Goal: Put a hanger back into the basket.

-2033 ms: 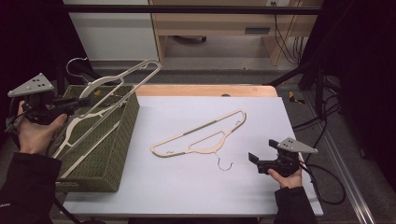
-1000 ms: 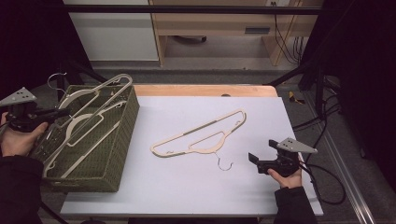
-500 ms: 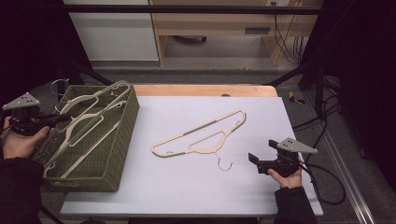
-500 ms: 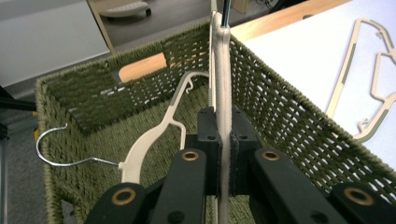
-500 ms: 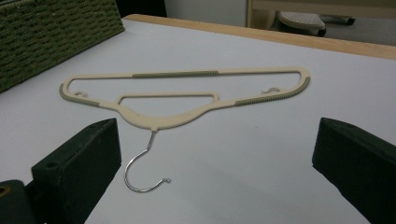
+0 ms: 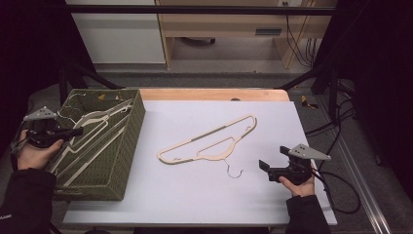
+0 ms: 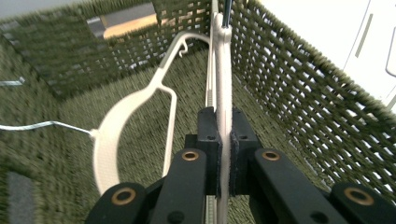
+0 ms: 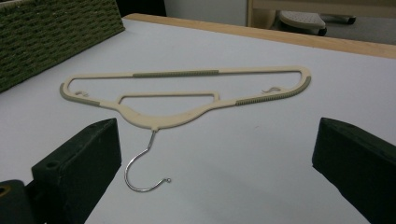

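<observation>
Jaws of the left gripper (image 7: pixel 223 154) are clamped on a cream hanger (image 7: pixel 223 88), which runs straight ahead from them inside the green woven basket (image 7: pixel 299 93). The right gripper (image 8: pixel 215 163) has its jaws wide apart, a second hanger (image 8: pixel 187 93) lying on the white table (image 8: pixel 261 154) just beyond them.

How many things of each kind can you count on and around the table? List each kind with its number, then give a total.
Cream hangers: 3, one on the white table and two in the basket
Green woven baskets: 1
Hand-held grippers: 2, left and right
Total: 6
</observation>
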The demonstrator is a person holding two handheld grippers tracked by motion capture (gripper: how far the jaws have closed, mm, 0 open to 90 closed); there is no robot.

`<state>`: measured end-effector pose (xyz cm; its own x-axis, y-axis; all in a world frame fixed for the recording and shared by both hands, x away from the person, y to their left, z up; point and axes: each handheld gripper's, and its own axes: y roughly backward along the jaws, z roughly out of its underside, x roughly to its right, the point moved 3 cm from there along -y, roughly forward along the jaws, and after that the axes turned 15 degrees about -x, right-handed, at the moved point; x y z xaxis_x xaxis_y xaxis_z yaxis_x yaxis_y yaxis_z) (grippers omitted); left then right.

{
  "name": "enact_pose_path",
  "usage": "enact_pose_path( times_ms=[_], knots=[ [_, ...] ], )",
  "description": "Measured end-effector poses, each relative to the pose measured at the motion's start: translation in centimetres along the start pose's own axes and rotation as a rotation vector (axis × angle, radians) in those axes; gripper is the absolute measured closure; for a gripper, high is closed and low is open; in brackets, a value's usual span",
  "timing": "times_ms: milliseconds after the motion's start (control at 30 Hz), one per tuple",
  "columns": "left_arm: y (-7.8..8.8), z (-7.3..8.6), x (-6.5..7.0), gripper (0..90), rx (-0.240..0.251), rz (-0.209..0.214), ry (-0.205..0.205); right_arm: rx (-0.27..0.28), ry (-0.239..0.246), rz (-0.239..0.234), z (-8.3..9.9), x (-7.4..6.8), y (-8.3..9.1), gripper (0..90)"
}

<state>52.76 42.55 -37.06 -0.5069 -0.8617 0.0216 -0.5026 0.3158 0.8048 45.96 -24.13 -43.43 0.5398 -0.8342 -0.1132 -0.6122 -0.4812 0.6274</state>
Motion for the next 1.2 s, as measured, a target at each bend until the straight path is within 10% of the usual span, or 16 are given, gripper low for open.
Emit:
enact_pose_path(
  times_ms=[567, 833, 1200],
  knots=[
    [-1.9, 0.7, -1.2, 82.6, -0.032, -0.059, 0.162, -0.004, 0.004, -0.001, 0.0, -0.1, -0.1, 1.7],
    [-2.6, 1.2, -2.2, 73.5, -0.118, -0.184, 0.198, -0.006, 0.003, -0.002, 0.0, -0.1, -0.1, 1.7],
    [-4.1, 2.2, -2.9, 55.8, -0.249, -0.204, 0.29, -0.006, 0.006, -0.005, 0.0, -0.1, -0.1, 1.8]
  ],
)
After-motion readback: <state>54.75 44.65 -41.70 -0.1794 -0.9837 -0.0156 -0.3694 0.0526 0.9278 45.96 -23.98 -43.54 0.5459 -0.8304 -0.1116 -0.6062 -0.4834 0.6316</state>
